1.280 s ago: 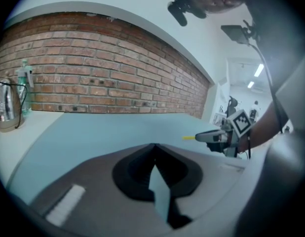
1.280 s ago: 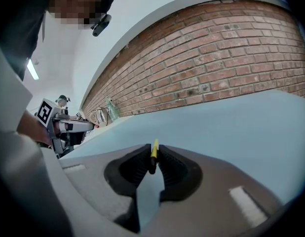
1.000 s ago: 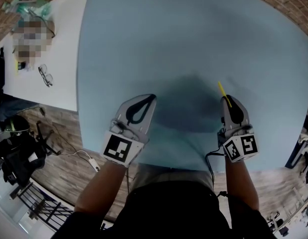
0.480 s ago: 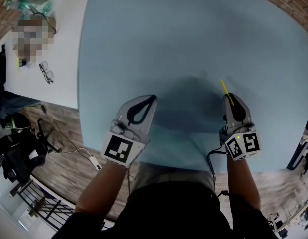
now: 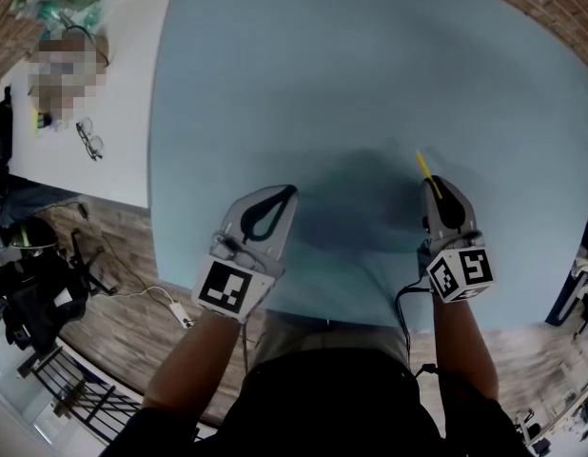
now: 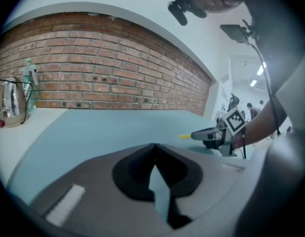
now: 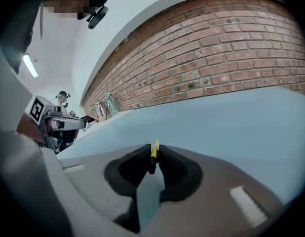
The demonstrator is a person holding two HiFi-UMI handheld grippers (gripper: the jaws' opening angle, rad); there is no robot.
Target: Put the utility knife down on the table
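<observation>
Blue bench (image 5: 351, 65) looks unchanged. Above it the right claw (image 5: 431, 183) still pinches the yellow utility knife (image 5: 422, 166); the left claw (image 5: 292, 189) stays closed, empty.

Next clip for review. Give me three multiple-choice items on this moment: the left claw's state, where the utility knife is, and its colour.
1. How is the left claw?
A) shut, empty
B) wide open
C) shut on a cup
2. Where is the utility knife?
A) in the left claw
B) in the right claw
C) out of view
3. What colour is the part sticking out?
A) red
B) yellow
C) green
Answers:
1 A: its jaws meet at the tips with nothing between.
2 B: the right claw's jaws pinch the knife.
3 B: the tip past the jaws shows yellow in all views.
</observation>
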